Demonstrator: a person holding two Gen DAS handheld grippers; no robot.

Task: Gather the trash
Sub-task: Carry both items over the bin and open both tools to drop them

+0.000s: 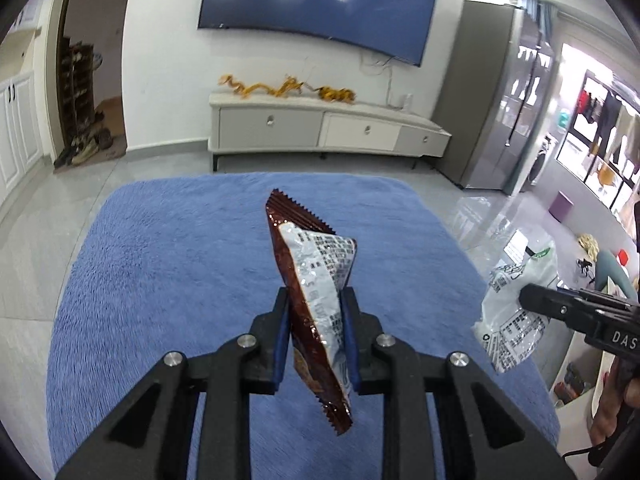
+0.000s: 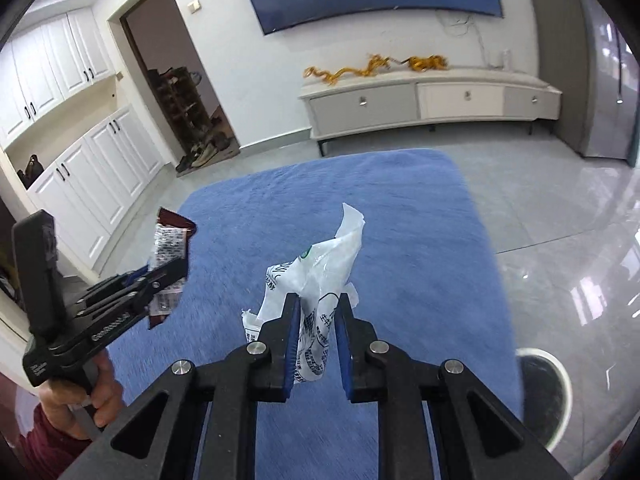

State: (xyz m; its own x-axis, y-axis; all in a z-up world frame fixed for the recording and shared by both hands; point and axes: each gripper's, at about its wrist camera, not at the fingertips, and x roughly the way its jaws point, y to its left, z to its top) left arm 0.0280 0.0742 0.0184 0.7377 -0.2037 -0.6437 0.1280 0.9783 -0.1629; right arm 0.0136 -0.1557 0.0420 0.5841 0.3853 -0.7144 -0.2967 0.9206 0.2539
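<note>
My left-hand view cuts the right tool off at the frame edge, so only its dark nose and the letters "DAS" show, and the print on both wrappers is too small and crumpled for me to read; a white-rimmed round thing (image 2: pixel 554 392) at the edge of the right view is blurred beyond naming. On the left tool's side, seen from the right camera, there is pale lettering I can't make out for sure. Now the grips: my left gripper (image 1: pixel 314 300) has its blue-padded fingers (image 1: pixel 282 344) clamped on the brown snack wrapper (image 1: pixel 316 280), which stands nearly upright between them, serrated top edge up, silver printed back facing me, bottom edge hanging below the pads. My right gripper (image 2: pixel 319 304) is clenched on the white plastic wrapper (image 2: pixel 320 272), its fingers (image 2: pixel 293 340) pinching the crumpled middle while a torn strip sticks up above. Both pieces of trash are held clear in the air over the blue rug (image 1: pixel 160 260), nothing touching it. My left hand (image 2: pixel 80 404) shows below the left tool, a dark red sleeve (image 2: pixel 36 440) partly cut off at the corner.
</note>
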